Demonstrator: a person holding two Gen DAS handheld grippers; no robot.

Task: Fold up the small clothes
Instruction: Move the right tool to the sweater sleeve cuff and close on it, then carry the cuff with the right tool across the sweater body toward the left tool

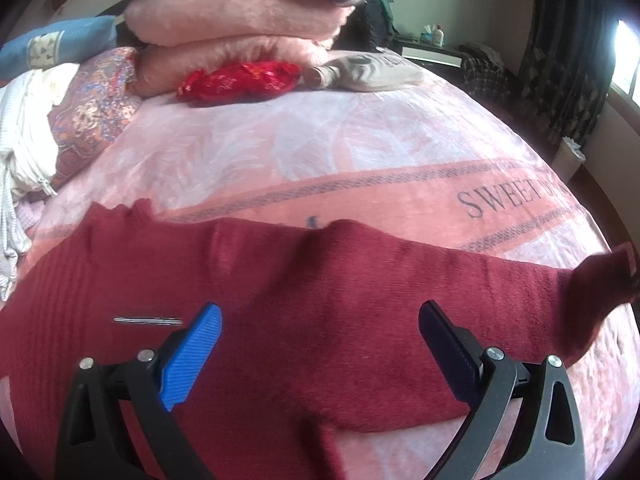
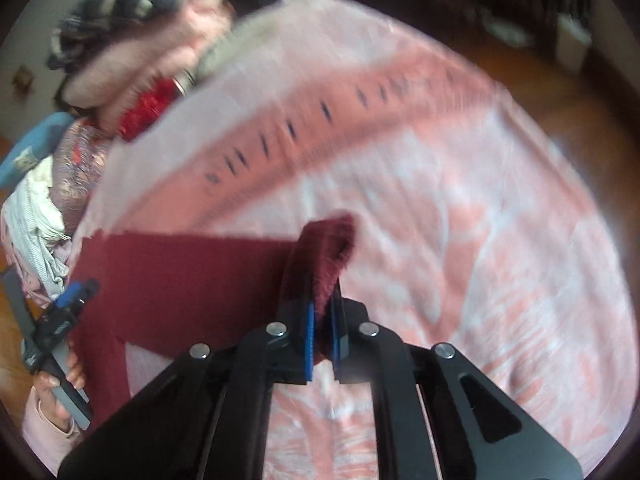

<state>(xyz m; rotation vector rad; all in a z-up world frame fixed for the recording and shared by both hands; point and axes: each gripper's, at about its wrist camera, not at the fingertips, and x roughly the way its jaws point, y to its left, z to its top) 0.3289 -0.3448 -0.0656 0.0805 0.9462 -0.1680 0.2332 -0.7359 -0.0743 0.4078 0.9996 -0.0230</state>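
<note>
The dark red knitted garment [image 1: 320, 300] lies spread lengthwise on the pink blanket-covered bed [image 1: 320, 152]. The right gripper [image 2: 322, 332] pinches its raised end; the left gripper [image 1: 320, 344] hovers wide above its middle.

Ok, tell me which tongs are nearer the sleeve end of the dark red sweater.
Right. The right tongs are shut on the sleeve end, lifting it. The left tongs hover open over the dark red sweater body, away from that end.
</note>
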